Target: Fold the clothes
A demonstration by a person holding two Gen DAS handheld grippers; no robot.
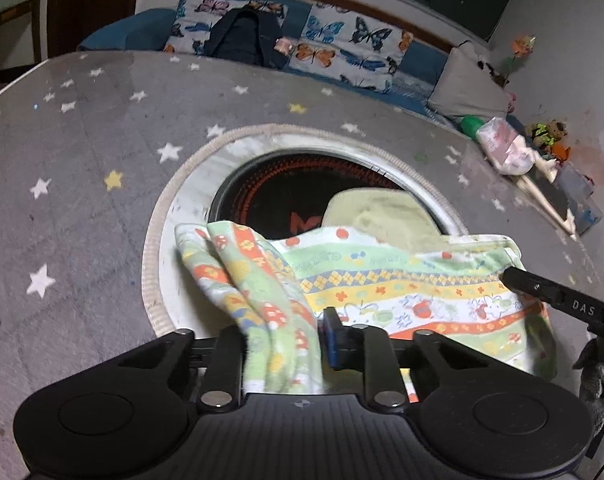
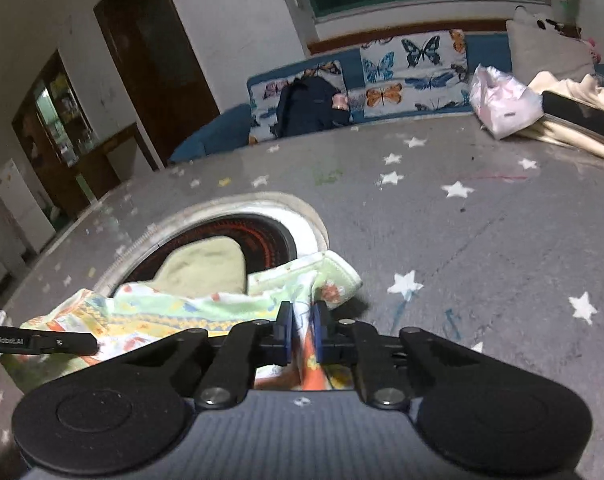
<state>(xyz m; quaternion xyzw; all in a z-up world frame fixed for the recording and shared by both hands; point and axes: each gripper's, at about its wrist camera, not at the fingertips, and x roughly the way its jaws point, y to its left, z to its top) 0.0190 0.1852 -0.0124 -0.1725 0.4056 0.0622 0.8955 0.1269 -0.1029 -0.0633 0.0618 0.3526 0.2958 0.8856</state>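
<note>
A small patterned garment point(image 1: 401, 292), green, yellow and orange with flowers and mushrooms, hangs stretched between my two grippers above the table. My left gripper point(image 1: 286, 340) is shut on its bunched left edge. My right gripper point(image 2: 302, 334) is shut on its right edge, and its arm shows in the left wrist view point(image 1: 561, 300). The garment also shows in the right wrist view point(image 2: 174, 312). A plain pale green cloth point(image 1: 377, 216) lies behind it on the black round hob point(image 1: 278, 196).
The grey star-patterned tablecloth point(image 1: 82, 168) covers the table, with a white ring point(image 1: 174, 208) around the hob. A doll point(image 1: 521, 160) and toys lie at the table's right. A pink bag point(image 2: 497, 100) and a tablet point(image 2: 581, 116) sit far right. A butterfly sofa point(image 1: 341, 40) stands behind.
</note>
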